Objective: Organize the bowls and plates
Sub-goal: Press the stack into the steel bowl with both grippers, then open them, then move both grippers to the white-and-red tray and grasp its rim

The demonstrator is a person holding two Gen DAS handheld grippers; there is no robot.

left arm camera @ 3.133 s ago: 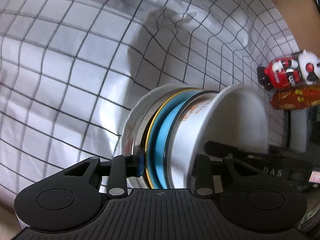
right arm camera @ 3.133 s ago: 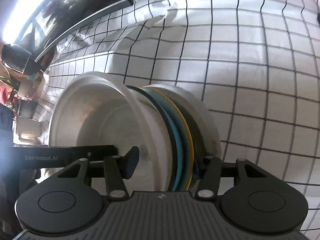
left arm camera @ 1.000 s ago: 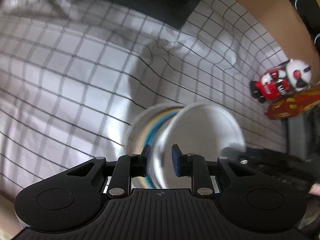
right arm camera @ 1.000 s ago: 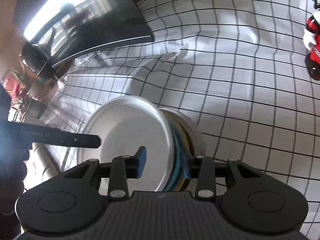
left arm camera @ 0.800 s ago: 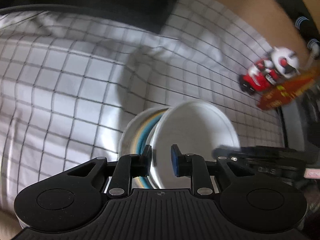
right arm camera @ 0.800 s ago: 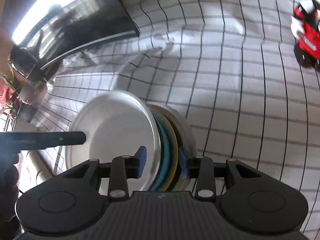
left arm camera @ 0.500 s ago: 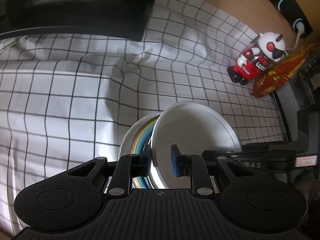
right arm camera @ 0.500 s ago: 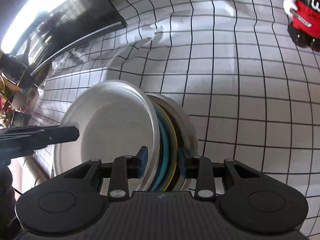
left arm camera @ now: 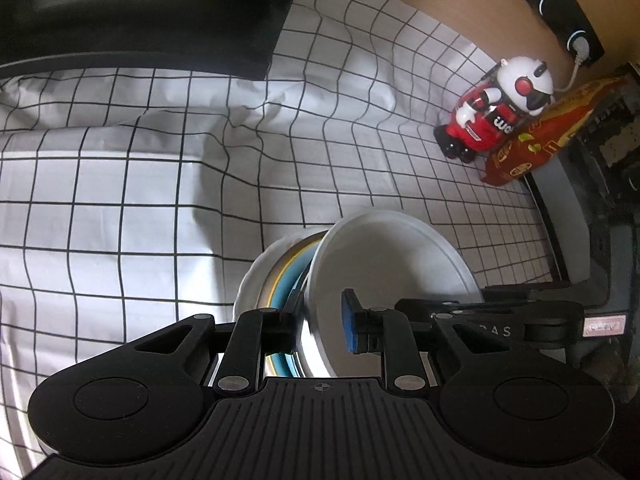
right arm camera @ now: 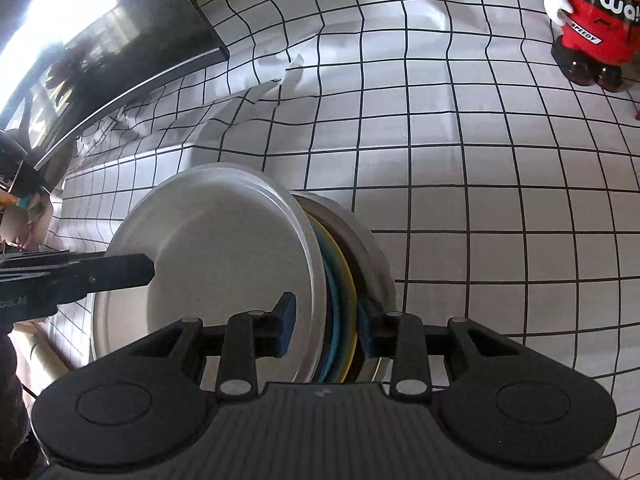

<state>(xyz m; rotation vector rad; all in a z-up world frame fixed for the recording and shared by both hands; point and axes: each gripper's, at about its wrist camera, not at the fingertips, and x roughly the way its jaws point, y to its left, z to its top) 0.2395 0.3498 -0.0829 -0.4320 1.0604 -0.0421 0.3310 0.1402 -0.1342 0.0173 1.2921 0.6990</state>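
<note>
A white bowl [left arm camera: 392, 264] sits nested on a stack of a blue plate [left arm camera: 294, 280], a yellow plate [right arm camera: 349, 280] and an outer white plate [left arm camera: 256, 276]. The stack appears on edge in both views, and its shadow falls on the checked cloth [left arm camera: 100, 200]. My left gripper [left arm camera: 320, 322] is shut on the bowl's rim, one pad inside the bowl and one behind it. Opposite it, my right gripper [right arm camera: 326, 330] is shut on the bowl [right arm camera: 224, 264] together with the blue, yellow and dark plates. Its outer pad sits in front of the white plate [right arm camera: 372, 248]. The stack's near edge is hidden behind the gripper bodies.
A red and white robot toy [left arm camera: 496, 112] [right arm camera: 592, 12] stands at the cloth's far right beside an orange snack bag [left arm camera: 532, 140]. A black glossy panel [left arm camera: 140, 12] [right arm camera: 120, 40] lies along the far left. A dark frame [left arm camera: 560, 216] borders the right edge.
Both grippers' jaws have narrowed from a wide span around the stack. Both views have rolled and now take in more of the cloth, the toy and the black panel. The stack stays between the grippers.
</note>
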